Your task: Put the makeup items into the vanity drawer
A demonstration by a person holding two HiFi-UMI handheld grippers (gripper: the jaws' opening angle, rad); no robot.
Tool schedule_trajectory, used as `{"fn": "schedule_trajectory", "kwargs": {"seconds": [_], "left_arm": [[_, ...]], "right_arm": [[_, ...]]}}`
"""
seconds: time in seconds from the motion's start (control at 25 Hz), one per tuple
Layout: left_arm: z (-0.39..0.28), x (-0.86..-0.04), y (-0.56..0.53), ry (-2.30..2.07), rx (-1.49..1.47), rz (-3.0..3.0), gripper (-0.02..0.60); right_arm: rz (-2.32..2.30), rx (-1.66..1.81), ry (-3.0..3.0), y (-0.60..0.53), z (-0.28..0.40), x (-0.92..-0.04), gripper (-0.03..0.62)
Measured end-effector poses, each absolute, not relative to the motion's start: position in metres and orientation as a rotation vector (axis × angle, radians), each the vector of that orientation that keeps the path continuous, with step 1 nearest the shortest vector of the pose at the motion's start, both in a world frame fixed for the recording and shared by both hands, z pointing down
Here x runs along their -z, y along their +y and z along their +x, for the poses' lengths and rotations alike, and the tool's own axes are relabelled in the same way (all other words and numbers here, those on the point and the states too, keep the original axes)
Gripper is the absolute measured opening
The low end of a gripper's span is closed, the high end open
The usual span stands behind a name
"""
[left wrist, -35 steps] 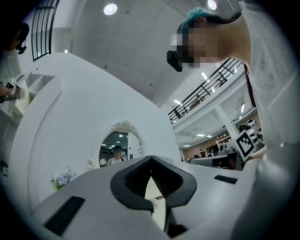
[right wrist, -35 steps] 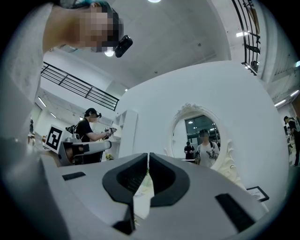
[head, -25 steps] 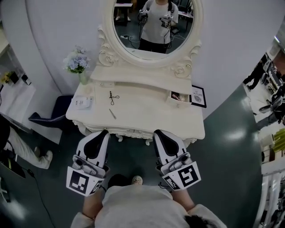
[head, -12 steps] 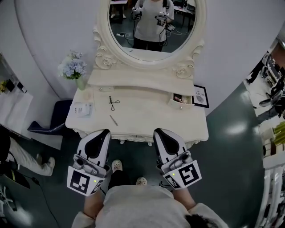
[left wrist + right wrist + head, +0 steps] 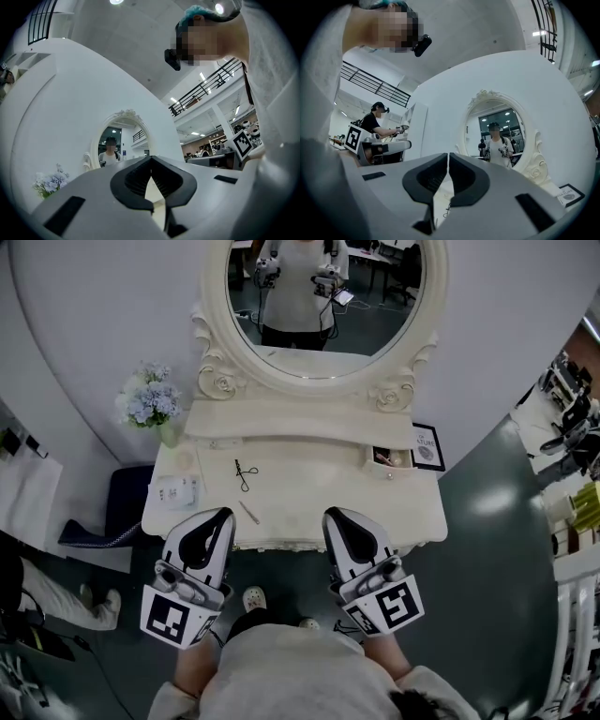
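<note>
Before the vanity counter [image 5: 309,493], the left gripper [image 5: 214,515] and right gripper [image 5: 336,515] hover, fingers closed on nothing. An eyelash curler [image 5: 245,474] and slim stick [image 5: 248,513] lie on the counter, with the small drawer [image 5: 392,457] open at its right.

Vanity table [image 5: 309,512] and carved mirror frame [image 5: 222,382] cream-white, wall [image 5: 112,315] white, floor [image 5: 487,577] dark grey-green, flowers [image 5: 145,401] pale blue-lilac, stool [image 5: 122,512] dark navy. On the top: eyelash curler [image 5: 246,474] black, thin stick [image 5: 249,513] brownish, flat pack [image 5: 176,491] whitish, picture frame [image 5: 427,446] black round a white card. Left gripper [image 5: 217,517] and right gripper [image 5: 334,517] have white shells with black jaw pads and black-and-white square markers; person's shirt [image 5: 300,671] light grey.
</note>
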State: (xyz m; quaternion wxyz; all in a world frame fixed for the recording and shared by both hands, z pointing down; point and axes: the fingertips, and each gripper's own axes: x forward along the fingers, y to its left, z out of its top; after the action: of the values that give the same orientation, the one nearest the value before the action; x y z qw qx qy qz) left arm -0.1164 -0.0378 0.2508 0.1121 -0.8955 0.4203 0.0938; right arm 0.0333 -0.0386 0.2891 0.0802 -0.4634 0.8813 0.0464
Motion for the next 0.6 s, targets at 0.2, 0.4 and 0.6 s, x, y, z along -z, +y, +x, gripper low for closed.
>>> {"fn": "schedule_trajectory", "kwargs": {"seconds": [0.2, 0.4, 0.6], "left_arm": [[-0.133, -0.252, -0.058, 1.208, -0.272, -2.643, 0.014], [-0.152, -0.254, -0.076, 1.192, -0.277, -2.656, 0.014], [-0.166, -0.256, -0.090, 1.170, -0.278, -2.666, 0.014]], "right_arm": [[-1.412, -0.134, 2.620, -0.058, 0.017, -0.290, 0.026], [-1.435, -0.129, 2.614, -0.074, -0.002, -0.295, 0.026], [-1.454, -0.123, 2.610, -0.087, -0.018, -0.298, 0.026]]}}
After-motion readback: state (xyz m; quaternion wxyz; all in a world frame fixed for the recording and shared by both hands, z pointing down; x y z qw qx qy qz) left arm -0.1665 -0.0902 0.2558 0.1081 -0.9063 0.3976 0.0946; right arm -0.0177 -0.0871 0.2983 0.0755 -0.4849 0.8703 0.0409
